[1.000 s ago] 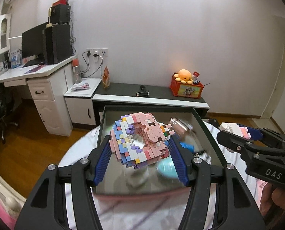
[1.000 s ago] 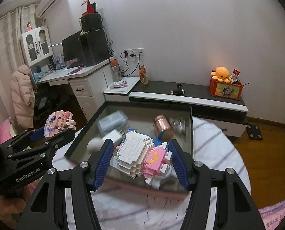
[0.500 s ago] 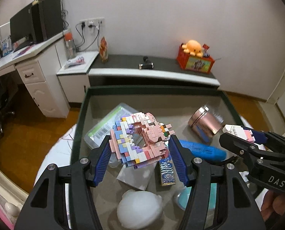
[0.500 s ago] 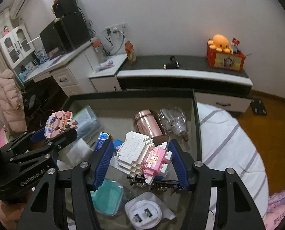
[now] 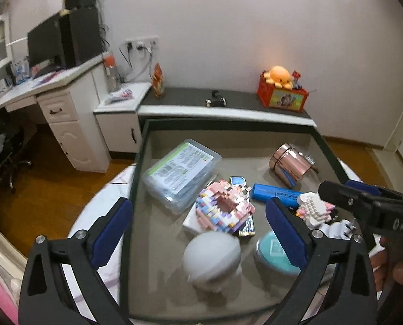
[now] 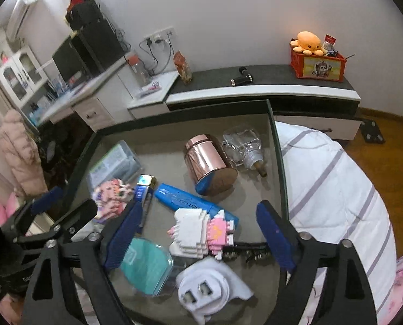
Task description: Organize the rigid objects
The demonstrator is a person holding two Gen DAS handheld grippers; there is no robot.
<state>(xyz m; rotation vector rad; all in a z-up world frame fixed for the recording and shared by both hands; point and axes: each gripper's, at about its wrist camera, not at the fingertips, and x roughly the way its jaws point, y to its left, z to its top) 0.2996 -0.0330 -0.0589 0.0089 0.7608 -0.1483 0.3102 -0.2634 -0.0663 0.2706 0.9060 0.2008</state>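
Note:
A dark-rimmed grey tray (image 5: 139, 162) (image 6: 278, 162) holds the objects. A pink and purple brick figure (image 5: 223, 208) lies in its middle on a white box; it also shows in the right wrist view (image 6: 112, 193). A white and pink brick figure (image 6: 201, 233) (image 5: 314, 208) lies beside a blue marker (image 6: 190, 200). My left gripper (image 5: 198, 224) is open above the pink and purple figure. My right gripper (image 6: 198, 230) is open around the white and pink figure, apart from it.
The tray also holds a copper tin (image 6: 209, 165), a clear plastic case (image 5: 179, 173), a teal box (image 6: 147, 265), a white plug adapter (image 6: 209, 287), a white round object (image 5: 212, 257) and a glass bottle (image 6: 244, 149). A striped cloth (image 6: 337, 189) lies right of the tray.
Both grippers moved over the tray, opened and let go of their brick figures, which now lie in the tray.

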